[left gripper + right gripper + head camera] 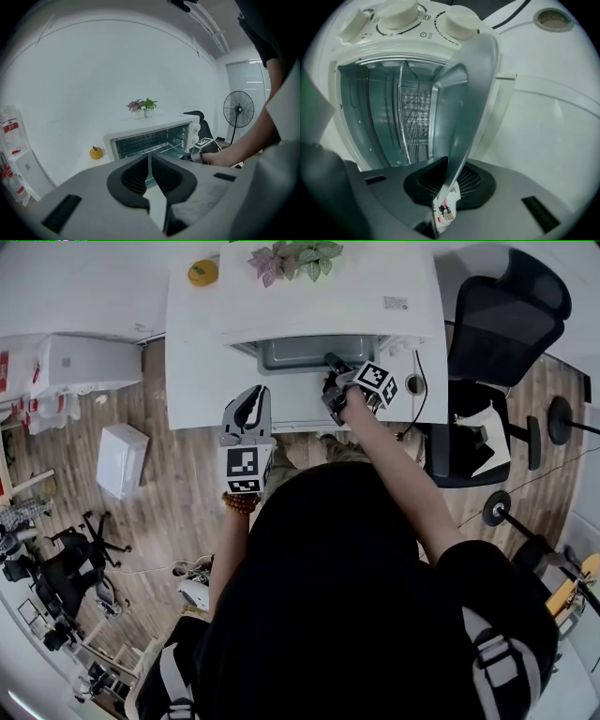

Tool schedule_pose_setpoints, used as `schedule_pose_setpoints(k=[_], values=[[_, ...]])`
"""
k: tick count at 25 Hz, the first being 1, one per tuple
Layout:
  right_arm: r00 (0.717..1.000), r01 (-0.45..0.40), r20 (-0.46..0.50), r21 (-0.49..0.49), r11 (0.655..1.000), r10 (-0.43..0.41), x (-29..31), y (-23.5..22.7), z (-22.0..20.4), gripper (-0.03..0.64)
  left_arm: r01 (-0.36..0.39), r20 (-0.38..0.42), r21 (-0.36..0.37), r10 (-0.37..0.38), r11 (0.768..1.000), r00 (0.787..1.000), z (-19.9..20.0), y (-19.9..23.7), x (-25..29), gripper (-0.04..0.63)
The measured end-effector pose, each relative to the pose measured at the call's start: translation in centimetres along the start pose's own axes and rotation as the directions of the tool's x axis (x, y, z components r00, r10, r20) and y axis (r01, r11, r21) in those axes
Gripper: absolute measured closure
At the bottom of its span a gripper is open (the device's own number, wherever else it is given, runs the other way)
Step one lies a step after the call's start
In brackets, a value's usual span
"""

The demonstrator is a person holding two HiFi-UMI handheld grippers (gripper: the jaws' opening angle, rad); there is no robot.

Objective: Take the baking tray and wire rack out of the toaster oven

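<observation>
On the white worktop, in the head view, your right gripper is reaching to the mouth of the toaster oven, where the grey baking tray is showing. Your left gripper is hanging at the worktop's front edge, apart from the oven. In the left gripper view, its fingers are resting together with nothing between them, and the oven's open front is facing you beyond them. In the right gripper view, the fingers are clamping the baking tray's rim, and the wire rack is sitting inside the cavity behind the tray.
</observation>
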State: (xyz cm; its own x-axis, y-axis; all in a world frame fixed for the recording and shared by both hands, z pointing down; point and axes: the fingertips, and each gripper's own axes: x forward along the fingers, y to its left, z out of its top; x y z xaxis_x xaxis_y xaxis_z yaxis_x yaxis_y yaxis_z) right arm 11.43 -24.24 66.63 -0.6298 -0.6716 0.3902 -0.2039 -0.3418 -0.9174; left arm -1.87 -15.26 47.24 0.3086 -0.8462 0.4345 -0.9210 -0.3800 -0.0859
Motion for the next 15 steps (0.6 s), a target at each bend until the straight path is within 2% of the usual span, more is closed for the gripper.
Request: schedule_pose_setpoints(k=[9,15], values=[[0.998,-0.024,-0.065,0.006,1.0,0.025,-2.0,-0.3,-1.6,0.554,-0.01,-0.022,-0.023,0.009,1.0,1.0,-1.2,0.0,-0.5,0.554],[0.997,-0.032,-0.076,0.007,0.999,0.032,-2.4,-0.3,-2.3,0.554,-0.015,-0.023,-0.026,0.014,1.0,1.0,-1.1,0.2,-0.7,0.554]])
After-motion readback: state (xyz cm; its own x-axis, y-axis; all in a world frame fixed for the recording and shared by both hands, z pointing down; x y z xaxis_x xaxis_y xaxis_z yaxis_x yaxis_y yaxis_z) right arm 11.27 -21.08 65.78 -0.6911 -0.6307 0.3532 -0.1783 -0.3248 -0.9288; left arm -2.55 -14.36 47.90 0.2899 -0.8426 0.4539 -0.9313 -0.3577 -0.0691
